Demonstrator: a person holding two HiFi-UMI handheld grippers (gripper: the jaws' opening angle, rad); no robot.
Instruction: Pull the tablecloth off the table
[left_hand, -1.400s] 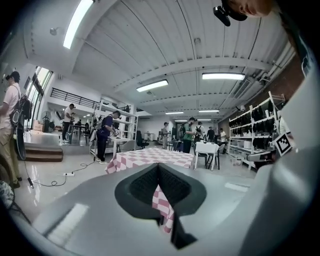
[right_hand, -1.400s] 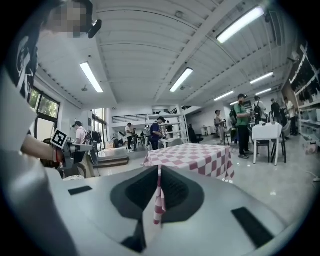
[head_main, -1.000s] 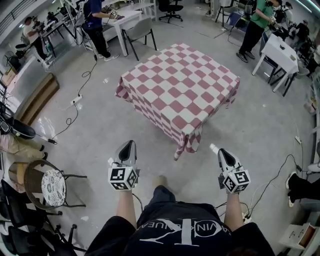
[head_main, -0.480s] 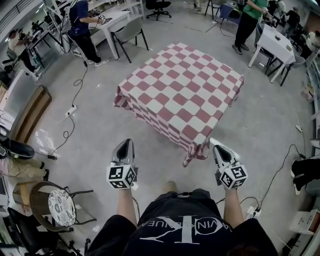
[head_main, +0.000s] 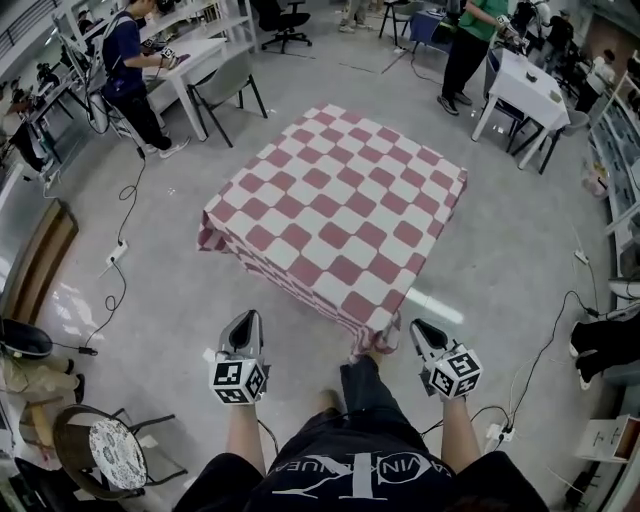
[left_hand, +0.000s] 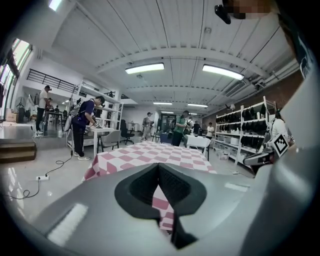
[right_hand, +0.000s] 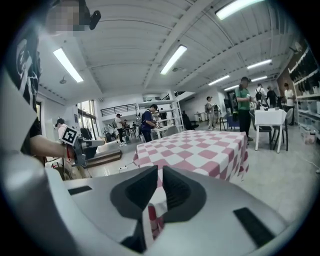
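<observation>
Tablecloth (head_main: 335, 215) lies spread; left claw (head_main: 248, 320), right claw (head_main: 418, 329) closed.

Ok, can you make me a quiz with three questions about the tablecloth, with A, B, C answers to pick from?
1. Where does the hanging corner of the tablecloth sit?
A. Between the left gripper and the right gripper, nearer the right one
B. Left of both grippers
C. On the table's far side

2. What colours are the tablecloth's squares?
A. Blue and yellow
B. Red and white
C. Green and black

3. How does the tablecloth lie?
A. Crumpled in a heap
B. Rolled up
C. Spread over the table

Answers:
1 A: the head view shows the corner drooping between the grippers, close by the right one.
2 B: every view shows red and white checks.
3 C: it covers the whole top and hangs over the edges.
</observation>
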